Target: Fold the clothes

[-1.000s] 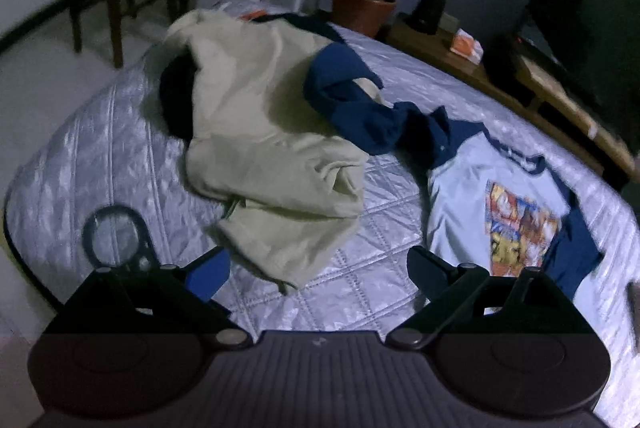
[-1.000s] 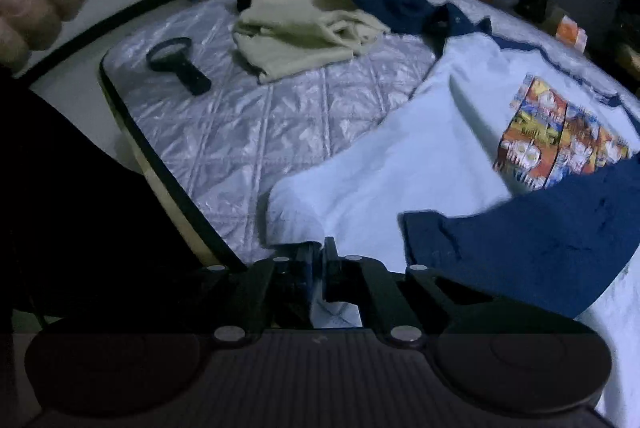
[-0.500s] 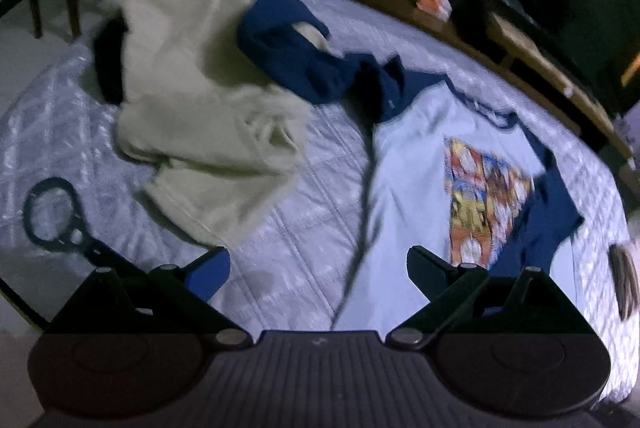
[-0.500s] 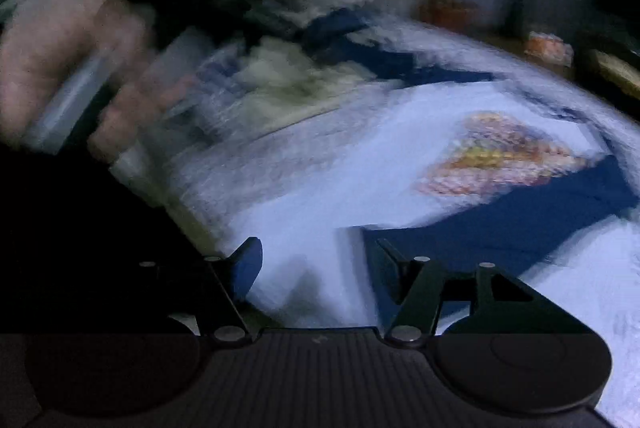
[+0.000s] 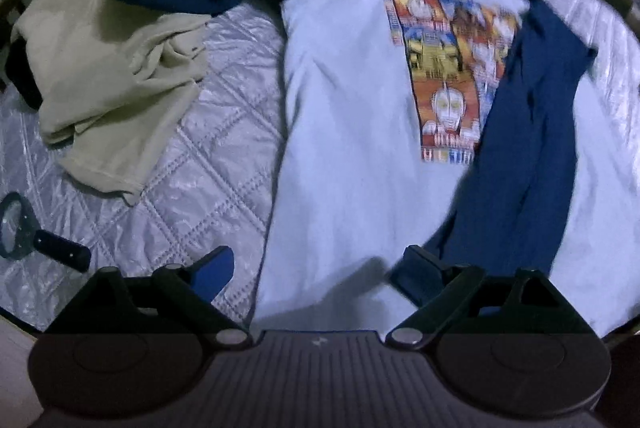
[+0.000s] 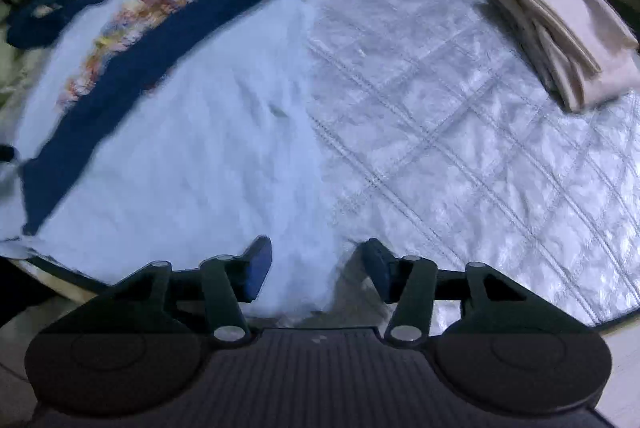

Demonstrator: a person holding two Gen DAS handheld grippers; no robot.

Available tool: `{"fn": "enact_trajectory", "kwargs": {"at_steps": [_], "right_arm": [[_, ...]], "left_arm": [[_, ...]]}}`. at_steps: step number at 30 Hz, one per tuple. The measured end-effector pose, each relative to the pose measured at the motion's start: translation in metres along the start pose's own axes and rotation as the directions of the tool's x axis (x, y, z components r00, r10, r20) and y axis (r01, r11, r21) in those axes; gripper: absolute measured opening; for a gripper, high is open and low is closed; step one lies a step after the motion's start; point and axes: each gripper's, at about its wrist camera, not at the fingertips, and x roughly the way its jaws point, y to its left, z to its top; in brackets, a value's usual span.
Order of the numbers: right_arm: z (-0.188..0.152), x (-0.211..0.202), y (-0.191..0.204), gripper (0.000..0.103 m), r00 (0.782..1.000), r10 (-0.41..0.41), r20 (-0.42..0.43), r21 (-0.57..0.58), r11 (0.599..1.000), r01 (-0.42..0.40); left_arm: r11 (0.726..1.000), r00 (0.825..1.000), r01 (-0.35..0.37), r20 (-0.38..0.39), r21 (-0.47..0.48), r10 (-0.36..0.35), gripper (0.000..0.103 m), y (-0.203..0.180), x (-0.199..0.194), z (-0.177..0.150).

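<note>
Grippers over tee: left gripper wide apart, right gripper closing, unclamped.

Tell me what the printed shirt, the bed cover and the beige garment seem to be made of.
Printed shirt: soft matte knit, probably cotton jersey; it lies limp with shallow creases. Bed cover: quilted, shiny, likely satin or synthetic; stitched diamonds and crinkly glints. Beige garment: thicker matte fabric, perhaps fleece or heavy cotton; bulky folds.
</note>
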Motion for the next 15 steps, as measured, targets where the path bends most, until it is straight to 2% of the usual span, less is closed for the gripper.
{"fn": "enact_trajectory", "kwargs": {"at_steps": [2, 7, 11, 12, 15], "right_arm": [[-0.005, -0.003, 0.003, 0.004, 1.000, -0.011, 0.013, -0.043, 0.999, 0.012], [-0.021, -0.015, -0.001, 0.000, 0.999, -0.032, 0.030, -0.087, 0.996, 0.035], [-0.037, -0.029, -0.009, 0.000, 0.995, -0.080, 0.051, -0.112, 0.990, 0.086], [-0.036, -0.035, -0.014, 0.003, 0.994, -0.080, 0.070, -0.102, 0.991, 0.086], [-0.024, -0.062, -0.020, 0.024, 0.981, -0.023, 0.194, -0.133, 0.990, 0.050]], "left_arm": [[1.000, 1.000, -0.023, -0.019, 0.009, 0.023, 0.090, -0.003, 0.005, -0.003], [0.996, 0.996, -0.084, -0.027, 0.043, 0.085, 0.098, -0.010, 0.012, -0.008], [0.991, 0.992, -0.124, -0.004, 0.056, 0.124, 0.094, -0.015, 0.008, -0.006], [0.988, 0.990, -0.142, 0.012, 0.058, 0.142, 0.085, -0.017, 0.006, -0.005], [0.981, 0.979, -0.190, 0.089, 0.046, 0.186, 0.084, -0.019, -0.008, 0.002]]}}
